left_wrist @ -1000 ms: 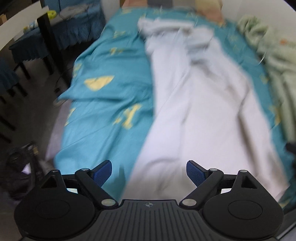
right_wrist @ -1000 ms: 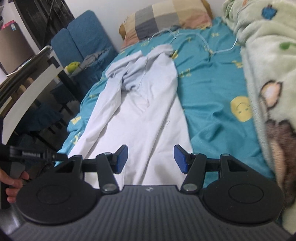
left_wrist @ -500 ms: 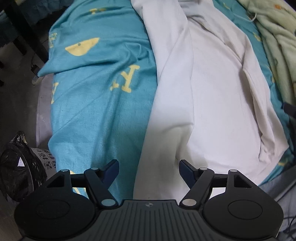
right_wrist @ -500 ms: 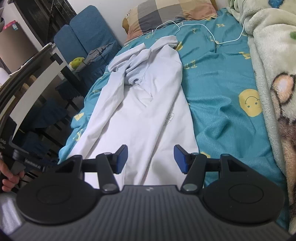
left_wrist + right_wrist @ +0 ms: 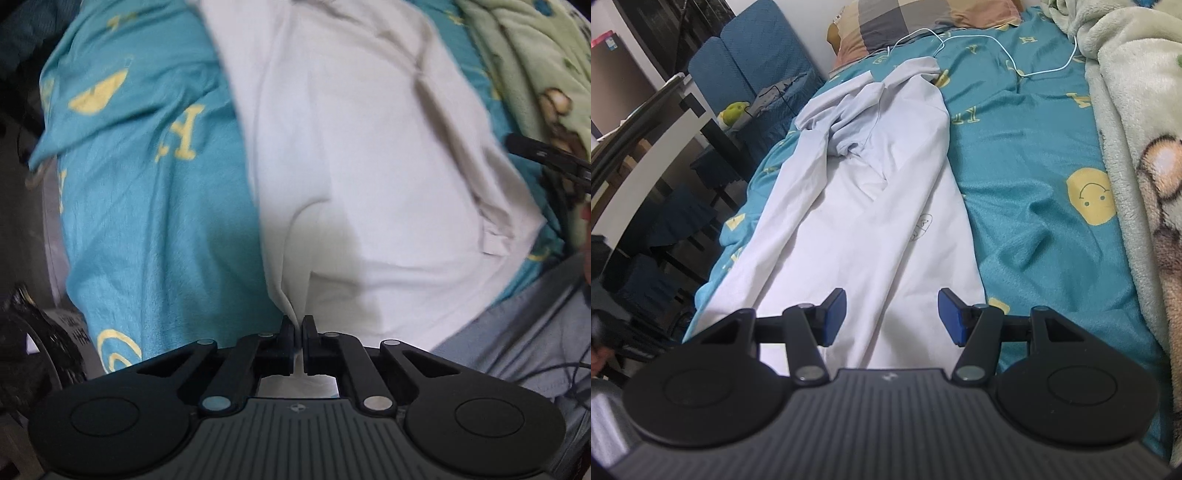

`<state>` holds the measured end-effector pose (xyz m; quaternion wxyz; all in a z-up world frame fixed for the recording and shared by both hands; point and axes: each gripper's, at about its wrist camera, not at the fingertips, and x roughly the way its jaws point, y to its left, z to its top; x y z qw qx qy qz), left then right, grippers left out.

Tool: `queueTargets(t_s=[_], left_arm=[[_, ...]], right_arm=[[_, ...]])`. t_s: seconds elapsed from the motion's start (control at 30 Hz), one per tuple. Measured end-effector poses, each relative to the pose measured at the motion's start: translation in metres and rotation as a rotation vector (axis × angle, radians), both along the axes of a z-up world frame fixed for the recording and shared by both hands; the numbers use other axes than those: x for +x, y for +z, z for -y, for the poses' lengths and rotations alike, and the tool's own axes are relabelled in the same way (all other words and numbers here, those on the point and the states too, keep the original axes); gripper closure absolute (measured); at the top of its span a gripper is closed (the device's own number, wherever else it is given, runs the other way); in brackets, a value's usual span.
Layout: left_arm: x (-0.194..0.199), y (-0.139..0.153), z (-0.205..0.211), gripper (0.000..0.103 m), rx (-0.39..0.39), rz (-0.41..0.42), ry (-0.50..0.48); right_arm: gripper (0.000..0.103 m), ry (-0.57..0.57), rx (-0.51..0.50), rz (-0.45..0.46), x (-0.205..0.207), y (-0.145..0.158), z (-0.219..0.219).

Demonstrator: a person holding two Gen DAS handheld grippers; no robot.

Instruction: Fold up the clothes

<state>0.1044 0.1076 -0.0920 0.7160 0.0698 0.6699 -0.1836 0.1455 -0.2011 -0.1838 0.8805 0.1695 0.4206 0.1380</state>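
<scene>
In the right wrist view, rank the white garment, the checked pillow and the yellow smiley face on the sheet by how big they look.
1. white garment
2. checked pillow, though it lies farther from the camera
3. yellow smiley face

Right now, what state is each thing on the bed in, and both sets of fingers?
White garment: spread lengthwise on the bedsheet, unfolded, sleeves bunched at the far end.
Left gripper: fingers shut, pinching the garment's near hem.
Right gripper: fingers open, nothing between them, above the near hem.
Teal bedsheet: wrinkled.
White cable: looped loose near the pillow.
Fleece blanket: heaped along the bed's edge.
</scene>
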Motion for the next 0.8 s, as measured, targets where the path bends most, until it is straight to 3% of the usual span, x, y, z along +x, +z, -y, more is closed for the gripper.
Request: queueTargets(t_s=[0.17,0.27,0.43,0.57,0.67,0.73,0.8], left_arm=[[-0.022,0.057,0.039,0.099,-0.064,0.099,-0.018],[-0.031,0.072,0.068,0.098,-0.090,0.146,-0.016],[-0.036,0.044,0.103,0.097,-0.145,0.162,0.044],[-0.030,-0.006,0.105,0.093,-0.243,0.104,0.133],[-0.032,-0.028,0.109,0.075,-0.271,0.055,0.148],[-0.035,-0.029,0.103,0.070,-0.284,0.065,0.160],[-0.037,-0.025,0.092,0.053,-0.307,0.082,0.186]], right_arm=[[0.045,-0.019,-0.005,-0.006,-0.004,0.001,0.005],[0.044,-0.043,0.004,-0.015,-0.005,0.002,0.012],[0.045,-0.085,0.016,-0.030,-0.006,0.003,0.029],[0.045,-0.104,0.046,-0.054,-0.004,0.000,0.040],[0.045,-0.115,0.063,-0.080,-0.003,-0.007,0.046],[0.045,-0.127,0.095,-0.102,-0.001,-0.011,0.051],[0.045,-0.127,0.125,-0.126,0.001,-0.015,0.053]])
